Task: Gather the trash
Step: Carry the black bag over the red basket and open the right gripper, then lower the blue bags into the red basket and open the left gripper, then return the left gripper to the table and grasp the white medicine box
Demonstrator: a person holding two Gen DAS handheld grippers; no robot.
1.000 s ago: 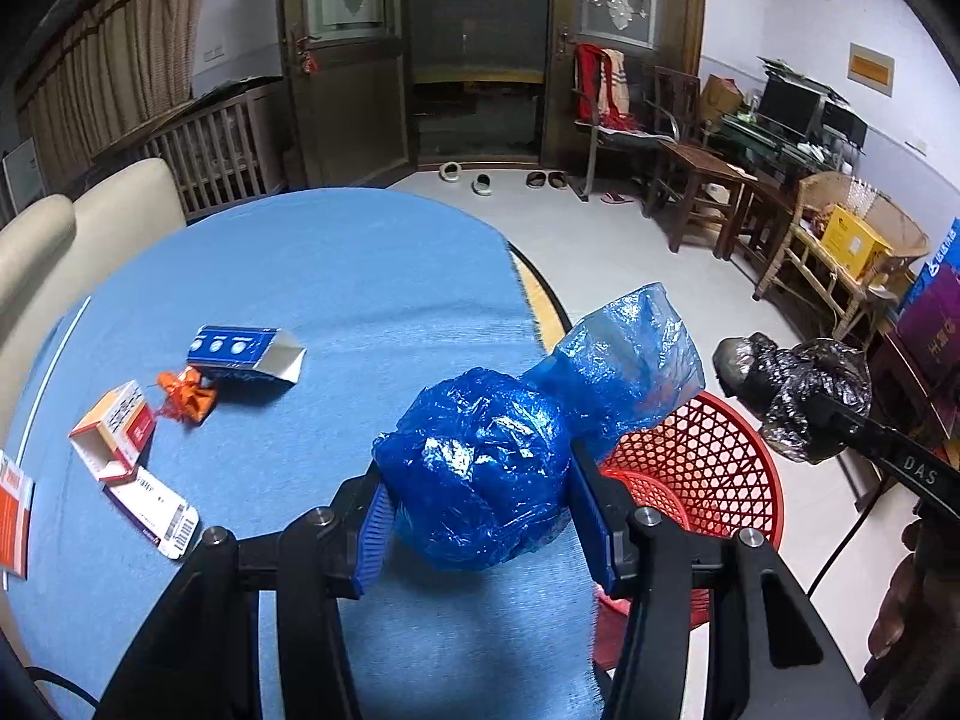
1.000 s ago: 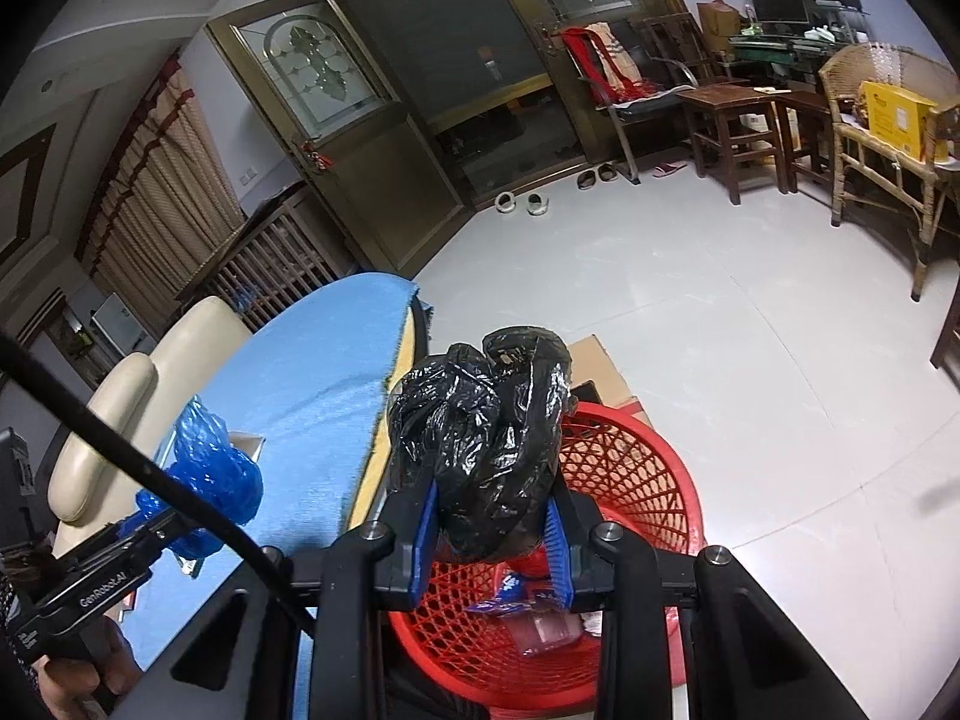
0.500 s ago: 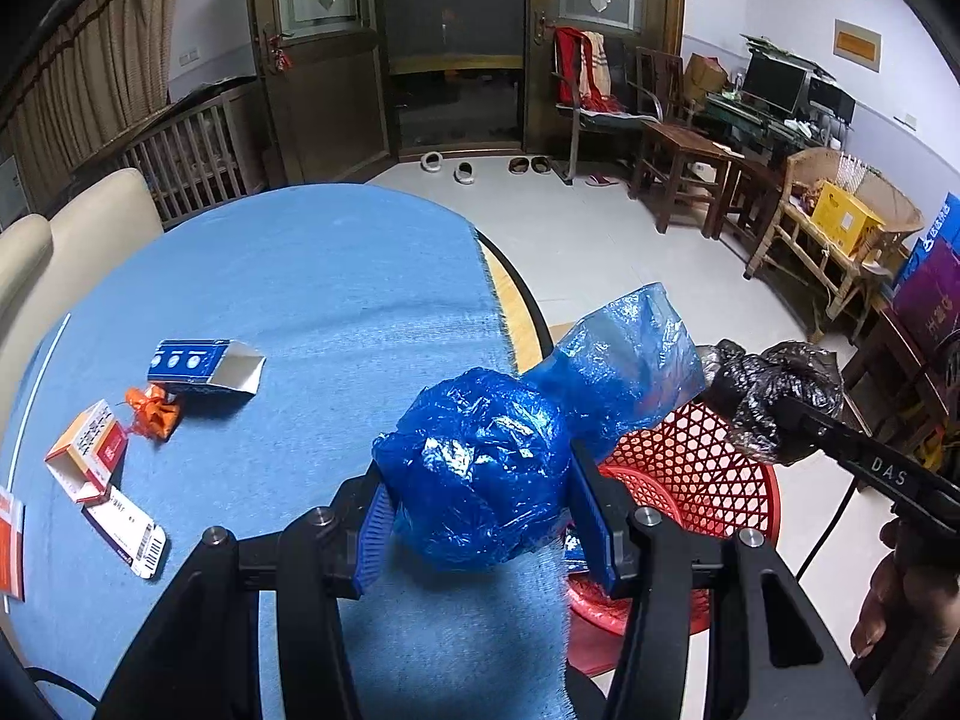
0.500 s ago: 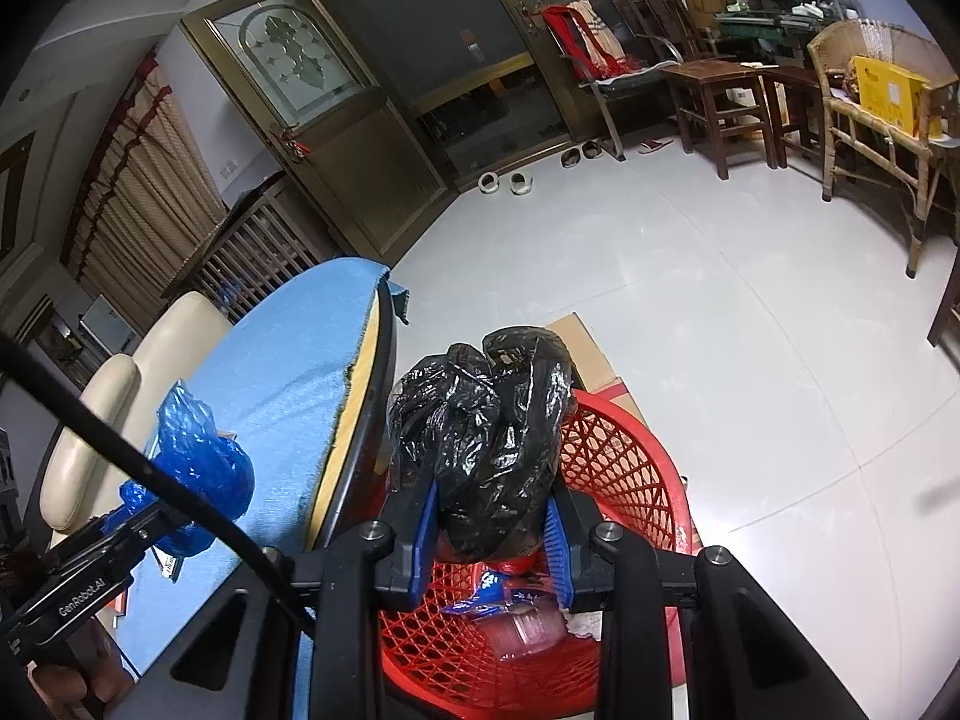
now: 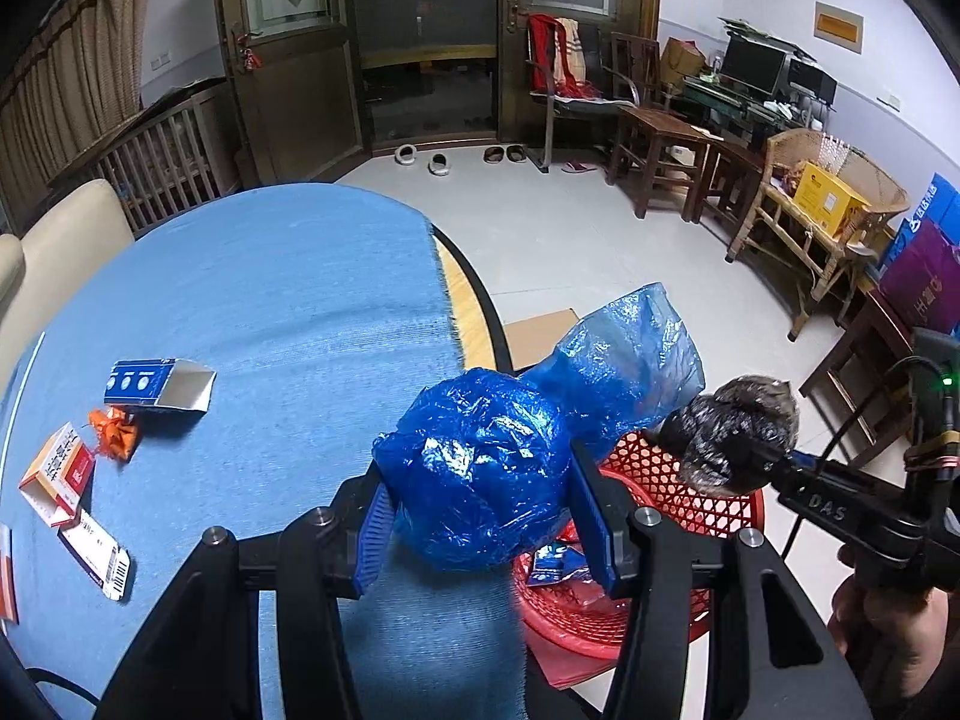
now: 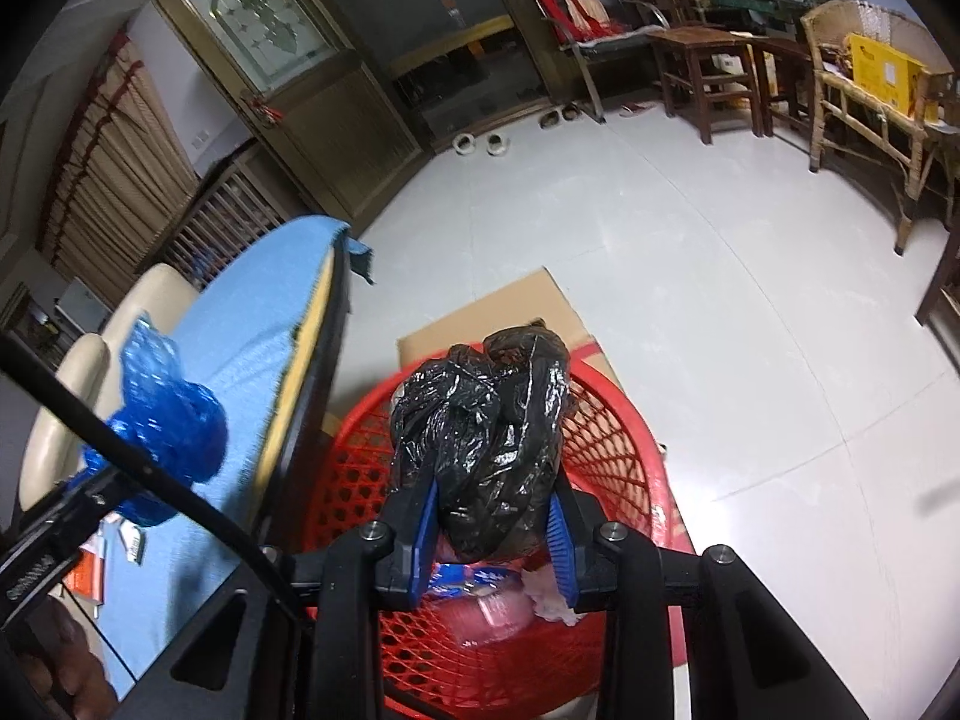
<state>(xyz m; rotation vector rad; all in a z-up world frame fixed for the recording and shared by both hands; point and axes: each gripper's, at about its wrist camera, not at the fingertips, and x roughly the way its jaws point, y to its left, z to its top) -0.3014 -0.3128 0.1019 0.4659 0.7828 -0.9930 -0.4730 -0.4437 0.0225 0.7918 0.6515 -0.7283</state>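
The left gripper (image 5: 483, 519) is clamped on a crumpled blue plastic bag (image 5: 480, 480), its blue-padded fingers (image 5: 591, 522) pressing the bundle from both sides while a loose tail of the bag flares up and to the right. The bundle hangs over the edge of the round table covered in blue cloth (image 5: 270, 312), just beside the red plastic mesh basket (image 5: 678, 498) that stands on the floor against the table's rim.

The right gripper (image 6: 492, 525) is closed on a wadded black plastic bag (image 6: 486, 438), squeezed between its two blue pads and held directly above the basket's open mouth. Inside the basket, below the black bag, lie a blue-printed wrapper (image 6: 459, 579), a pinkish transparent piece (image 6: 498, 612) and a scrap of white tissue (image 6: 549, 600). A flattened brown cardboard sheet (image 6: 510, 312) lies on the floor beneath and behind the basket.

On the table, well apart from the left gripper, rest an open blue and silver carton (image 5: 159, 384), a crumpled orange wrapper (image 5: 114, 432) just beside it, a red and white small box (image 5: 57, 471) and a white slip with a barcode (image 5: 102, 555). In the left wrist view the black bag (image 5: 735, 429) shows above the basket's far rim, with the person's right hand (image 5: 882, 618) on the handle
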